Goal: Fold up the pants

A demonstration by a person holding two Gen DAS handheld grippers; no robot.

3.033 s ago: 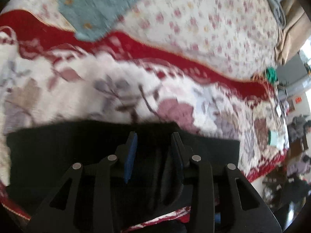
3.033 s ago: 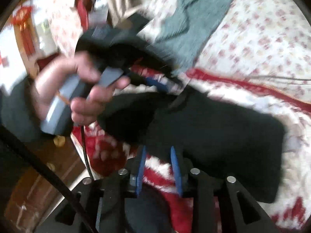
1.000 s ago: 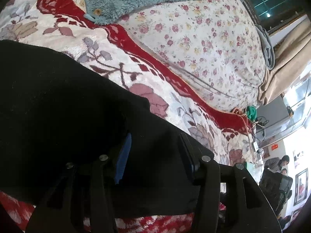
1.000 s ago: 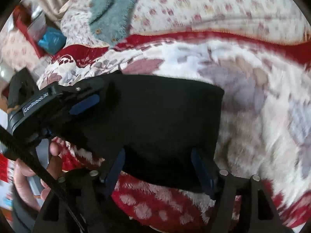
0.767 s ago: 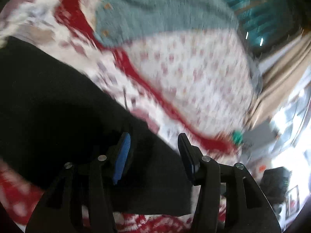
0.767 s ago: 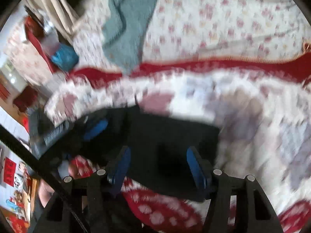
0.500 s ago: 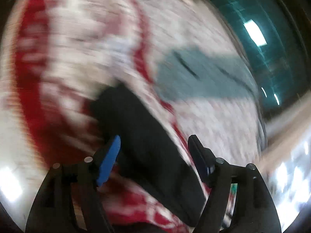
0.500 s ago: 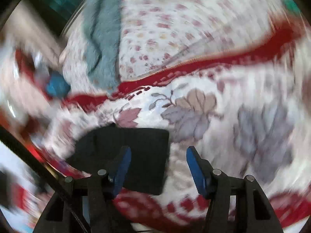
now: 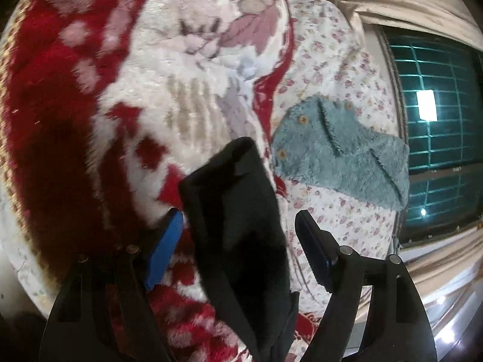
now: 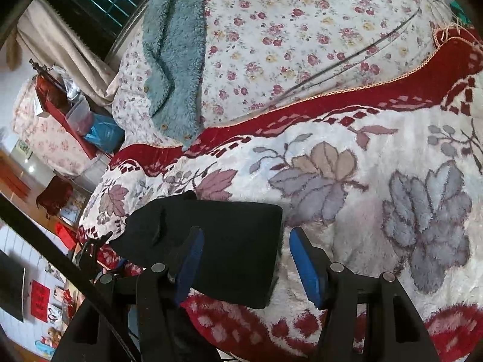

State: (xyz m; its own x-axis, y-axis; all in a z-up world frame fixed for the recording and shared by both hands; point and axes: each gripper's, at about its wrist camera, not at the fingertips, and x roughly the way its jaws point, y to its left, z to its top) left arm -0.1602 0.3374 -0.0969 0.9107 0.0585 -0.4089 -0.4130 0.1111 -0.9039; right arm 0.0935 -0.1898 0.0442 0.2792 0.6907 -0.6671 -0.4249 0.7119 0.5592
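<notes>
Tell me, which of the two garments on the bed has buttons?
The fluffy teal cardigan on the rose-print sheet shows small tan buttons; the folded black pants are plain.

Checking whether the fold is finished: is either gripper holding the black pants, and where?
Neither. The left gripper and right gripper stand open around the folded black pants.

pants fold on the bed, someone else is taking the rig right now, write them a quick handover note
Left gripper: open, jaws just widened, nothing pinched.
Right gripper: open, empty.
Black pants: folded into a compact rectangle near the front edge of the red and white blanket; one corner at the left end sticks up.
Done: folding, release.
Left: flatten that corner if wanted, then withdraw.
</notes>
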